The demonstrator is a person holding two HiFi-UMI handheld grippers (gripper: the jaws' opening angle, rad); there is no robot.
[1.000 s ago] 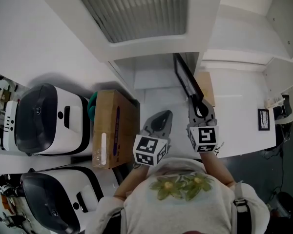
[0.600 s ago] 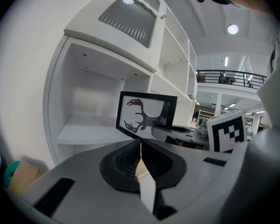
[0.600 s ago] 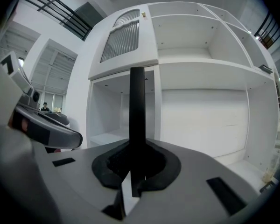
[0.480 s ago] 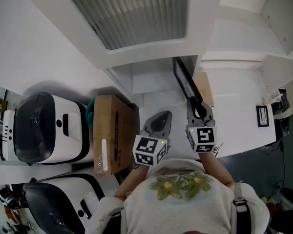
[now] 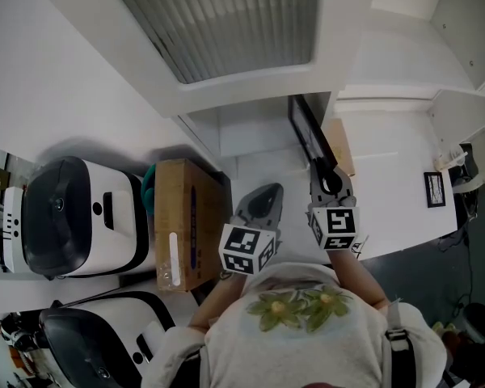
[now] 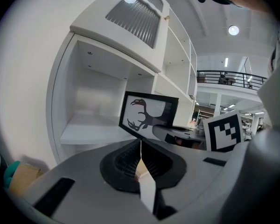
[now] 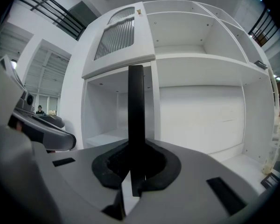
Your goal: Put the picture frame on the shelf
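A black picture frame (image 5: 306, 132) with a deer-antler print stands upright and edge-on in front of the white shelf's lower compartment (image 5: 250, 134). My right gripper (image 5: 322, 170) is shut on its lower edge. In the right gripper view the picture frame (image 7: 136, 104) rises as a dark bar from between the jaws of the right gripper (image 7: 135, 149). The left gripper (image 5: 264, 197) hangs to the left of the frame, shut with nothing in it. From the left gripper (image 6: 140, 144) view, the print side of the picture frame (image 6: 149, 115) faces me, before the shelf board (image 6: 91, 130).
A cardboard box (image 5: 187, 217) lies left of the shelf, with a teal object (image 5: 149, 181) behind it. Two white machines with dark lids (image 5: 73, 209) stand further left. A small framed picture (image 5: 435, 191) lies on the white ledge at right. Upper shelf compartments (image 7: 200, 36) hold nothing.
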